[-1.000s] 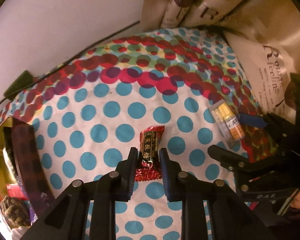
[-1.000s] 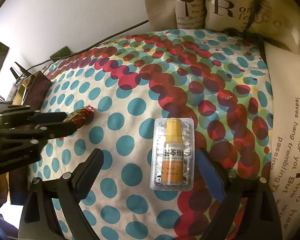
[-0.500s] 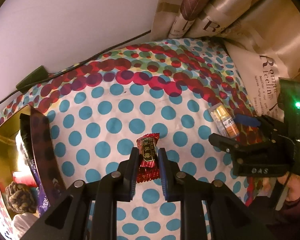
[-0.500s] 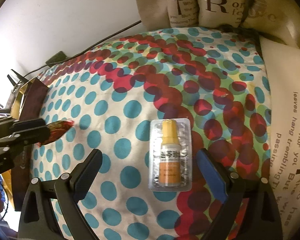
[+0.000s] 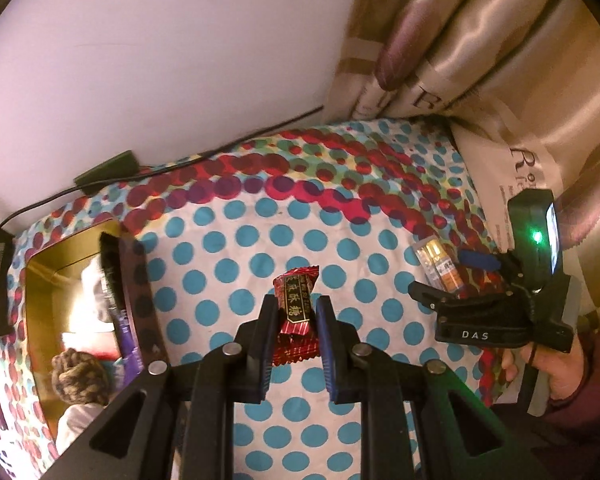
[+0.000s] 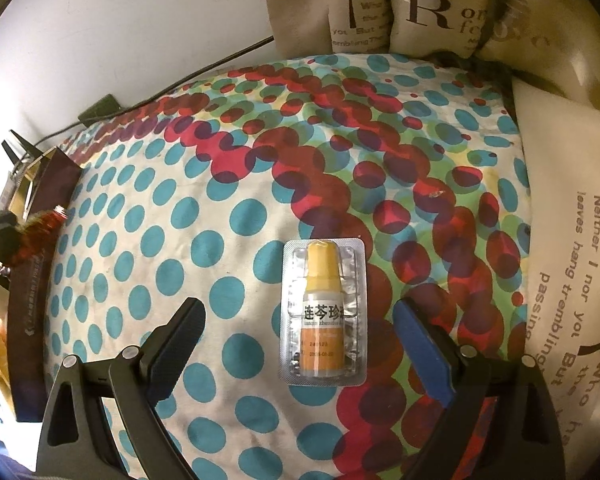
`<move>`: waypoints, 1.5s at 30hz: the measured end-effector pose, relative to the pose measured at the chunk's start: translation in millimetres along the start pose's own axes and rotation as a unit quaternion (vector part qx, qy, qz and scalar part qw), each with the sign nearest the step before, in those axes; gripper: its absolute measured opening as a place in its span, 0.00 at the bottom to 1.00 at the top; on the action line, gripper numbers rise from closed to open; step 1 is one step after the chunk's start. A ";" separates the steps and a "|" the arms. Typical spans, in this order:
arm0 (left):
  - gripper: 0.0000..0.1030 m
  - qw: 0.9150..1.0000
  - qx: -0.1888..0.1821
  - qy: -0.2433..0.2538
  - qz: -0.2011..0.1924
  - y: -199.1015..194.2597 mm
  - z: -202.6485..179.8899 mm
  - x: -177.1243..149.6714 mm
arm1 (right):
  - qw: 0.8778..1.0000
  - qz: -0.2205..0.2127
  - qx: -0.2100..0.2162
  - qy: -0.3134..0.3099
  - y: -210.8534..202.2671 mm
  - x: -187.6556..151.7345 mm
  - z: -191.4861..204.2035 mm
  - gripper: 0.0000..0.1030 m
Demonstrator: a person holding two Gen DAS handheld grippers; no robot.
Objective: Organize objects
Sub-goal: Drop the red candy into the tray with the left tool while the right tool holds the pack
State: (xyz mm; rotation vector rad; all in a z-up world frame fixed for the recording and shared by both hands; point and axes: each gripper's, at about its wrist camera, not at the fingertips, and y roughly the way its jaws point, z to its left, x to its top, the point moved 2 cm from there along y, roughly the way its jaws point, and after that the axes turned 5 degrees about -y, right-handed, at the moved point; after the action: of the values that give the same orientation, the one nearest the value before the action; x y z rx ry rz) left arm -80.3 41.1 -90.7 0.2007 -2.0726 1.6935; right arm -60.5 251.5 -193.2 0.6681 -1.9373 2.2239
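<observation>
Pinches the red candy [image 5: 296, 292] tight in the left claw [image 5: 297, 305], fingers closed on both sides of the wrapper. Holds it up off the dotty blanket [image 5: 236, 240] now, not lying flat down there like a second ago. Carries it to the left too, closer to the gold box [image 5: 40, 280] at the left edge (already some sweets and bits inside). Shows much more of that box than a moment before, so probably heading that way.

Keeps the right claw [image 6: 298, 312] wide open, low over the little bottle pack [image 6: 324, 312]. Touches nothing yet, with one finger on each side of the pack and a gap both ways. Leaves the pack lying flat on the blanket, on the right side, near the pillows [image 6: 440, 12], in the same spot as before.

Means one thing is nearly tidied: probably just needs to get over the box and let go of the candy. Needs care not to drop it early on the blanket. Then looks like time to close the right claw on the bottle pack.
</observation>
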 end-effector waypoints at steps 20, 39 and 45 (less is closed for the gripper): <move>0.19 0.990 0.108 -0.081 -0.043 -47.8 79.7 -21.1 | 0.997 0.020 -0.056 -0.044 5.2 -4.8 13.3 0.92; 0.19 0.976 0.150 -0.149 -0.043 -68.2 148.1 -58.2 | 0.997 0.021 -0.058 -0.040 6.1 -2.1 13.0 0.90; 0.19 0.976 0.151 -0.152 -0.031 -62.6 154.2 -67.1 | 0.997 0.010 -0.056 -0.048 2.1 -1.5 17.1 0.75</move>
State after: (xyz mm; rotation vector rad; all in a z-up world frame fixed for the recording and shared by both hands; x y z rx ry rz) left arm -35.3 -132.6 -85.6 0.6515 -1.9748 2.0361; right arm -55.7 235.0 -194.3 0.7538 -2.1056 2.1117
